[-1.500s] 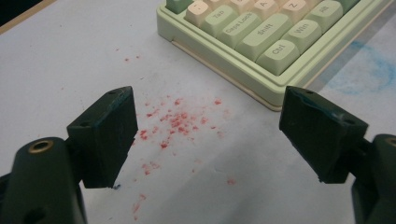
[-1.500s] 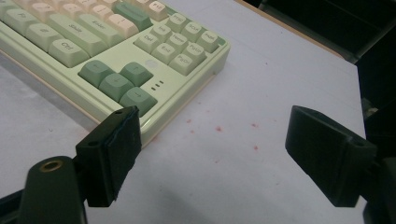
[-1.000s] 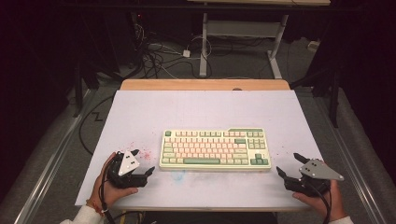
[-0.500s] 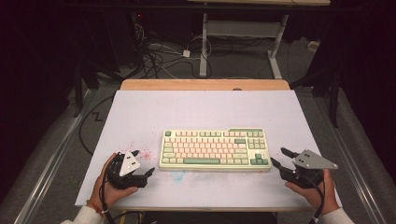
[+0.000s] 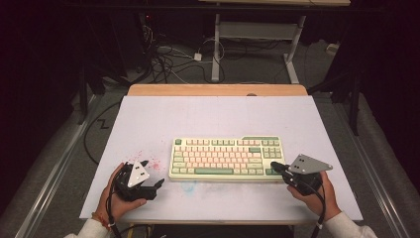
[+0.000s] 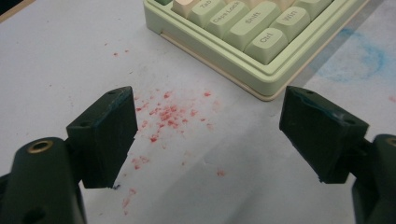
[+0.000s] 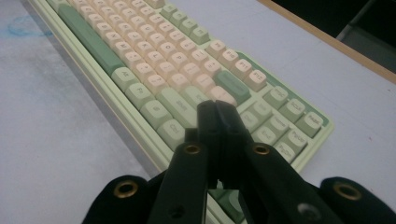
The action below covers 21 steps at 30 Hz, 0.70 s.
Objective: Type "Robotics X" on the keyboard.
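Note:
A pale green keyboard (image 5: 228, 157) with cream and green keys lies at the middle of the white table top (image 5: 213, 119). My left gripper (image 5: 157, 185) rests on the table left of the keyboard's near left corner (image 6: 261, 70), pointing at it. Its jaws stand wide open with nothing between them (image 6: 210, 135). My right gripper (image 5: 276, 167) is at the keyboard's near right corner. Its jaws have just been closing with nothing between them and are now shut, their tips (image 7: 215, 111) over the keys at the right end of the keyboard (image 7: 154, 56).
Red specks (image 6: 163, 116) dot the table in front of my left gripper, and a faint blue smear (image 5: 190, 186) lies before the keyboard. A wooden strip (image 5: 218, 90) edges the table's far side. Cables (image 5: 168, 59) and a desk frame (image 5: 257, 34) stand on the floor beyond.
My right gripper has moved left and slightly up to the keyboard's right end, and its jaws have gone from open to shut. The left gripper has stayed put.

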Available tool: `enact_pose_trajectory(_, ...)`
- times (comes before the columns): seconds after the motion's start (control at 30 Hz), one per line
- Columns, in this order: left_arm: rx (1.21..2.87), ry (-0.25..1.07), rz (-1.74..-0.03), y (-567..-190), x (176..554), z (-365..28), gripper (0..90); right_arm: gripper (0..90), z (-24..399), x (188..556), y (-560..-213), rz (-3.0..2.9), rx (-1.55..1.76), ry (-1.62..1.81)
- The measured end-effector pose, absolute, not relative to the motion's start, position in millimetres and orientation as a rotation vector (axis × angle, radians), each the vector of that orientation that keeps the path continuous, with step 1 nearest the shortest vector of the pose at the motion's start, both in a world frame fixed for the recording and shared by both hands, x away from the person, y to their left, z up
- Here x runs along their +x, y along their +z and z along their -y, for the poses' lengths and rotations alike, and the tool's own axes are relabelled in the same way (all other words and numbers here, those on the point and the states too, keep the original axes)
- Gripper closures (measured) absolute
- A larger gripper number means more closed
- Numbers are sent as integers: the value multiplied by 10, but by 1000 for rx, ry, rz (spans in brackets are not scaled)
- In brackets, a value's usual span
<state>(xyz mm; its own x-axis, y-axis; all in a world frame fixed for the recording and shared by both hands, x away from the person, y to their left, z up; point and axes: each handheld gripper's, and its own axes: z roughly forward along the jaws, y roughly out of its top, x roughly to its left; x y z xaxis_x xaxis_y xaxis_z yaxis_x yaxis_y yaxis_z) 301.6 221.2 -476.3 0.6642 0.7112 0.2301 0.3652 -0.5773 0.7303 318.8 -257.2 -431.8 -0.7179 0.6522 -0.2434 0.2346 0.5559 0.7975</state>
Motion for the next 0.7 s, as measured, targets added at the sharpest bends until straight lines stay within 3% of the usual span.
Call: enact_pose_trajectory(0.7, 2242, 669, -816, -4782, 3013, -2201, 181, 900, 2197, 3447, -4404, -2381, 659, 989)
